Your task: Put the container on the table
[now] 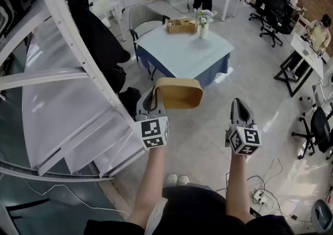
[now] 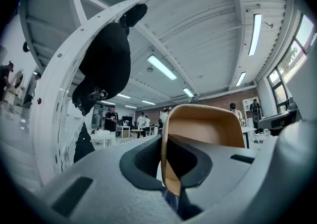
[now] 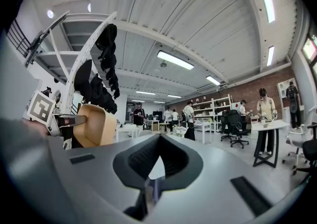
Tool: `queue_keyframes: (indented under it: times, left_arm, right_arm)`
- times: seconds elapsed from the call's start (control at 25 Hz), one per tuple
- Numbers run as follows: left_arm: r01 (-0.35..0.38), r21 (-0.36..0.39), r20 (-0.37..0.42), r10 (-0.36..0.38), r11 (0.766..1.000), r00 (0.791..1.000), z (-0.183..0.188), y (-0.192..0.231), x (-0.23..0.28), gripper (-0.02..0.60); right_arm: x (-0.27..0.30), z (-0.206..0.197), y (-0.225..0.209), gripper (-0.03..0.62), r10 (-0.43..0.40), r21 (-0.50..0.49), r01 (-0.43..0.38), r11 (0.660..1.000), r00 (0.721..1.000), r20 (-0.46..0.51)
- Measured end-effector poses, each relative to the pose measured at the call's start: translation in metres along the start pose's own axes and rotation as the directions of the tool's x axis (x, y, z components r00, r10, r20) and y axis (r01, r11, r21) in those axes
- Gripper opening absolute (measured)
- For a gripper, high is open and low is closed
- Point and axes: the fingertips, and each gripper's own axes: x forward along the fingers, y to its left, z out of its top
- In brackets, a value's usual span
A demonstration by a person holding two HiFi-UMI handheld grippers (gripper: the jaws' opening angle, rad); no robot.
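Observation:
A tan, rounded wooden container (image 1: pixel 179 93) hangs in the air over the grey floor, turned on its side. My left gripper (image 1: pixel 154 93) is shut on its near wall. In the left gripper view the thin wall (image 2: pixel 166 158) stands pinched between the jaws, with the hollow of the container beyond. The table (image 1: pixel 182 54) with a pale blue cloth stands farther ahead, apart from the container. My right gripper (image 1: pixel 240 105) is level beside it to the right, jaws together and holding nothing. The right gripper view shows the container (image 3: pixel 91 125) off to its left.
A wicker basket (image 1: pixel 181 25) and a vase of flowers (image 1: pixel 203 23) stand at the table's far edge, with a chair (image 1: pixel 145 21) at its left. A white metal rack (image 1: pixel 67 47) with black garments (image 1: pixel 99 36) fills the left. Office chairs (image 1: pixel 273 10) and floor cables (image 1: pixel 257 192) lie right.

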Motion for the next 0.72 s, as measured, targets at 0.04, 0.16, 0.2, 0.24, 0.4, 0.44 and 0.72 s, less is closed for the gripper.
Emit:
queue_keyframes:
  times: [0.04, 0.16, 0.2, 0.24, 0.4, 0.44, 0.72]
  left_arm:
    - [0.002, 0.001, 0.001, -0.002, 1.000, 1.000, 0.000, 0.000, 0.000, 0.018]
    - [0.008, 0.004, 0.001, -0.008, 1.000, 1.000, 0.000, -0.001, 0.001, 0.018]
    - [0.009, 0.005, 0.000, -0.009, 1.000, 1.000, -0.001, -0.001, 0.001, 0.017]
    - [0.009, 0.005, -0.001, -0.009, 1.000, 1.000, -0.001, -0.001, 0.001, 0.017]
    - [0.011, 0.004, -0.003, -0.011, 1.000, 1.000, -0.003, -0.003, 0.000, 0.017]
    - [0.012, 0.004, -0.004, -0.012, 1.000, 1.000, -0.003, -0.003, 0.000, 0.017]
    - [0.021, 0.000, -0.019, -0.021, 1.000, 1.000, -0.008, -0.010, 0.000, 0.017]
  right_arm:
    - [0.000, -0.001, 0.000, -0.003, -0.001, 0.000, 0.001, 1.000, 1.000, -0.001]
    - [-0.001, -0.002, 0.000, -0.003, -0.003, 0.004, 0.003, 1.000, 1.000, -0.003]
    - [-0.001, -0.002, 0.000, -0.003, -0.003, 0.006, 0.004, 1.000, 1.000, -0.003]
    - [-0.001, -0.003, 0.000, -0.003, -0.004, 0.008, 0.004, 1.000, 1.000, -0.003]
    - [-0.003, -0.004, -0.001, -0.003, -0.005, 0.010, 0.005, 1.000, 1.000, -0.006]
    - [-0.003, -0.005, -0.001, -0.003, -0.006, 0.012, 0.006, 1.000, 1.000, -0.006]
    - [-0.010, -0.007, -0.012, -0.002, -0.032, 0.031, 0.031, 0.999, 0.999, 0.008]
